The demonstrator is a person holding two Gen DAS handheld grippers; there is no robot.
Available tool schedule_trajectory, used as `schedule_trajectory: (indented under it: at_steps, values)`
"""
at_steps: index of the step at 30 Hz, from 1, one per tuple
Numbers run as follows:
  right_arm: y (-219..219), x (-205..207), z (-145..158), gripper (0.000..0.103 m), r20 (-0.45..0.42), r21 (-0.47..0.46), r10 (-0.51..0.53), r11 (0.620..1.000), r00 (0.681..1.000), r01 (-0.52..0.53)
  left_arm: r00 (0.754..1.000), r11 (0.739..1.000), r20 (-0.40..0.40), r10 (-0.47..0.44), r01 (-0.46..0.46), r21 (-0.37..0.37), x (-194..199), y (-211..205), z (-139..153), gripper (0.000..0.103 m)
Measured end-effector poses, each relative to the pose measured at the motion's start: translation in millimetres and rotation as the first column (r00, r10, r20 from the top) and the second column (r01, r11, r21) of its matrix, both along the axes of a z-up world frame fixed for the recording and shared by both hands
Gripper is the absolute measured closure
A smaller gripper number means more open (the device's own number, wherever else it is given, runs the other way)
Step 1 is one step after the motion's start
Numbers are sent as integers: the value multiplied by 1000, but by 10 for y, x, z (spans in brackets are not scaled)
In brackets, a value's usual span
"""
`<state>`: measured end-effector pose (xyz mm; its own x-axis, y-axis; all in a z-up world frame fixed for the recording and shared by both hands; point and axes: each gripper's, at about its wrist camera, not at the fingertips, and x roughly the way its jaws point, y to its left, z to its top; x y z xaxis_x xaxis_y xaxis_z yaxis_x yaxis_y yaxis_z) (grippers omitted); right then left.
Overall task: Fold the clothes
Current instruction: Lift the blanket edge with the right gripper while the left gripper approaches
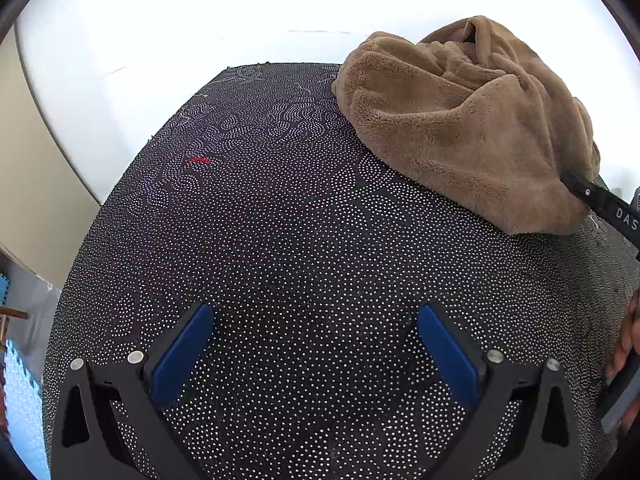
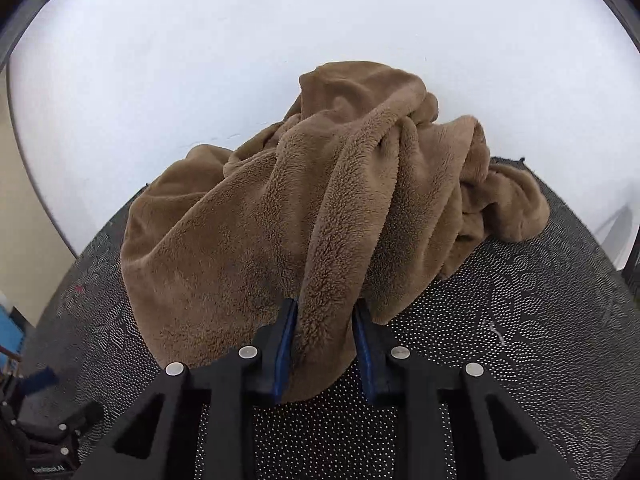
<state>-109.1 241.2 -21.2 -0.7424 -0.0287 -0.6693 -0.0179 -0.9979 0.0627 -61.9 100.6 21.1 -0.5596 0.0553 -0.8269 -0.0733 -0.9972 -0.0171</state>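
Lying in a crumpled heap on the dark dotted cloth is one brown fleece garment, the only piece of clothing in sight, and two grippers work over it. On the left, the left gripper hangs released above bare cloth, its two blue pads spread wide with nothing between them; all the room ahead of it is free, from the cloth's left edge by the white surface across to the heap at the far right corner. A small red mark sits on the cloth toward that left edge. On the right, the right gripper is clenched on a hanging fold of the garment, the fleece bunched between both pads at the heap's near edge. The left camera shows what the right one does not: one finger of the right gripper reaching into the heap's lower right side, and part of a hand at the frame's right border. The right camera alone shows the pinched fold up close, the heap's far right lobe near the cloth's back corner, and open dotted cloth to its right.
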Motion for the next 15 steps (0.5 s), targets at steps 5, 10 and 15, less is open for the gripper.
schedule_trajectory:
  at_steps: [5,10,15]
  values:
    - [29,31,-23,76,16,13,1,1000,1000,-1,1000,1000,-1,5,-5,0,2,-12,5,0]
    - [53,-38,-52,76,44,18,-13,1000,999,12,1000,1000,-1,6,-6,0,5,-17,12,0]
    - [43,-82,-76,70,86,40,-6,999,996,3,1000,1000,-1,6,-6,0,15,3,14,0]
